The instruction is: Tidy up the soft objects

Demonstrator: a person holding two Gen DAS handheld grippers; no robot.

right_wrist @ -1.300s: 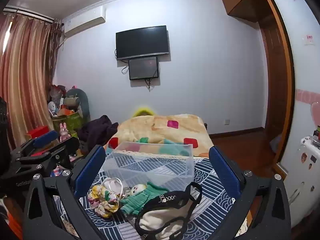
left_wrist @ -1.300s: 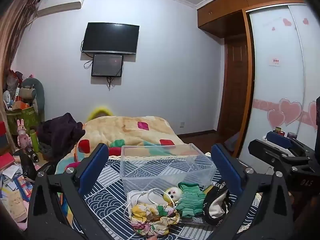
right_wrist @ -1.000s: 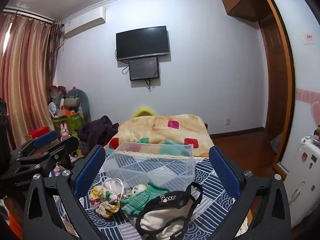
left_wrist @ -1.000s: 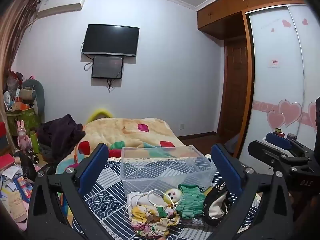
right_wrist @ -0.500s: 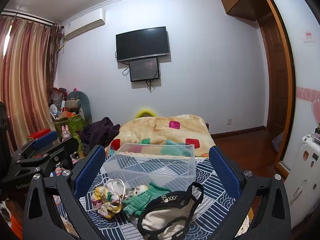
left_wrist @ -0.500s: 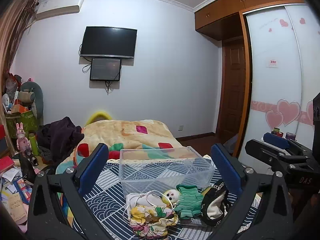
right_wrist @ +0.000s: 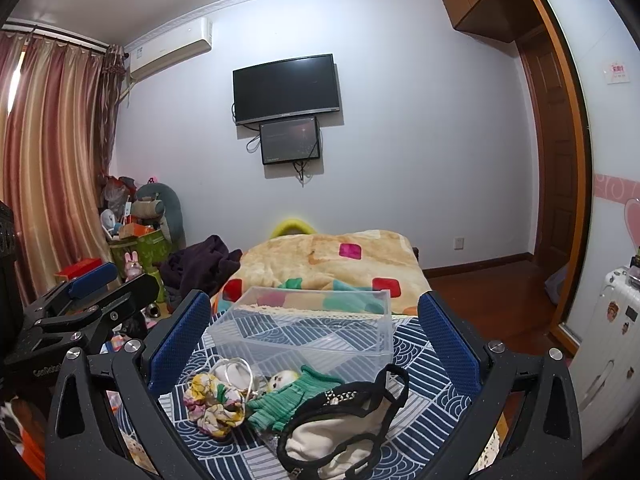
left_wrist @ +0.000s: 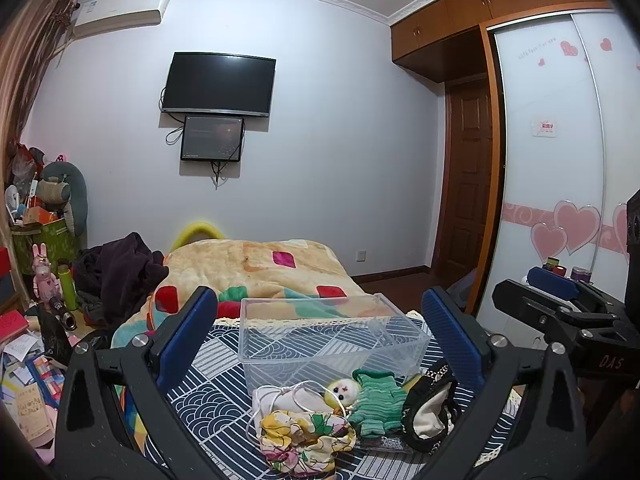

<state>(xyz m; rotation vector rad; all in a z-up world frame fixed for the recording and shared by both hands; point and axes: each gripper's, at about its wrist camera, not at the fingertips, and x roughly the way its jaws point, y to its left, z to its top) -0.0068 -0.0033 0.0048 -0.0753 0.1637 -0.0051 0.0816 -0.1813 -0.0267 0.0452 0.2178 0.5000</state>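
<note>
In the left wrist view, the right pad of the left claw [left_wrist: 322, 344] covers the right edge of the black-trimmed cream pouch [left_wrist: 426, 416]. The floral cloth bundle [left_wrist: 304, 438] hides the lower part of the white drawstring bag [left_wrist: 286, 400]. The green knitted doll [left_wrist: 374, 398] overlaps the pouch's left rim. In the right wrist view, the pouch's bottom runs behind the claw frame, and the left claw [right_wrist: 90, 280] is cut off at the left edge. Text on the wardrobe sticker [left_wrist: 547, 128] is too small to read.
</note>
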